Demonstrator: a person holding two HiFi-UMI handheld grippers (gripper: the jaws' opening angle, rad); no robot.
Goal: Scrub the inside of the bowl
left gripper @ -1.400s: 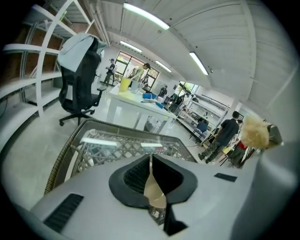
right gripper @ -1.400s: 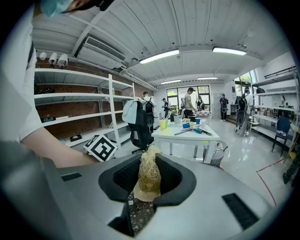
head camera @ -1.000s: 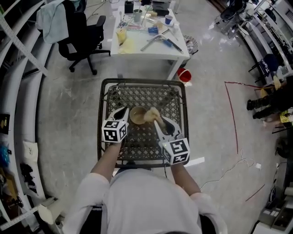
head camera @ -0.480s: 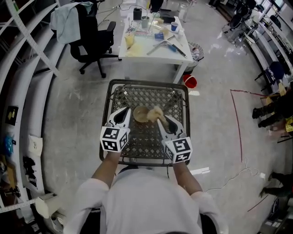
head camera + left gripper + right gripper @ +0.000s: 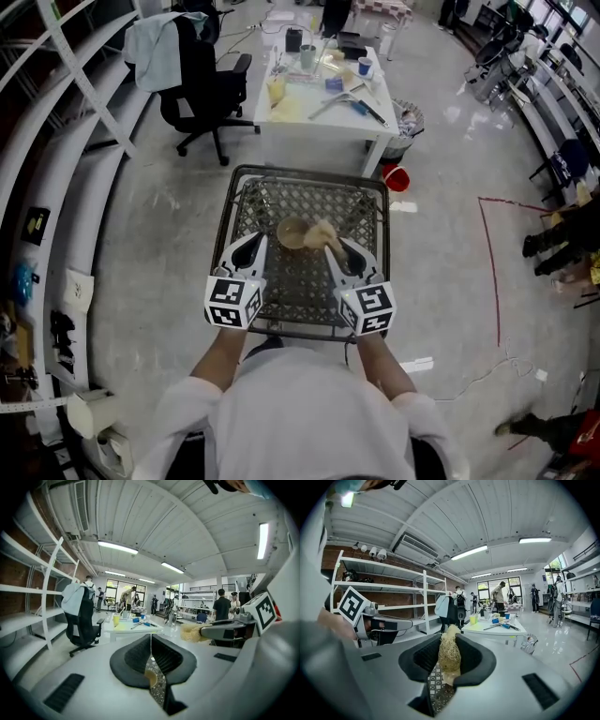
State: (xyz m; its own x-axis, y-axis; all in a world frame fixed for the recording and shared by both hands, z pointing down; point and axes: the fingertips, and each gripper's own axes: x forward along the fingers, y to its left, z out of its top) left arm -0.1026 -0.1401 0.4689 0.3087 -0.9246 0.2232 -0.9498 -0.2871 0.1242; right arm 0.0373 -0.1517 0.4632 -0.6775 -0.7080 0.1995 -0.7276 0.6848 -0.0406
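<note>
A tan bowl [image 5: 290,232] stands upright on the black mesh table [image 5: 302,199]. My right gripper [image 5: 330,246] is shut on a straw-coloured scrubber [image 5: 321,231], which hangs over the bowl's right rim. In the right gripper view the scrubber [image 5: 449,654] fills the gap between the jaws. My left gripper [image 5: 255,242] hovers left of the bowl, apart from it, shut with nothing in it. The left gripper view has its jaws [image 5: 151,639] pressed together, a sliver of the bowl [image 5: 150,679] below them and the scrubber [image 5: 190,632] off to the right.
Beyond the mesh table stands a white table [image 5: 323,94] with cups and tools. A black office chair [image 5: 202,84] is at its left, a red bucket [image 5: 396,178] at its right. White shelving [image 5: 56,141] runs down the left. Several people stand far off.
My left gripper has lifted and drawn back from the bowl's left rim. The right gripper with the scrubber has shifted slightly near the bowl. The bowl stays put.
</note>
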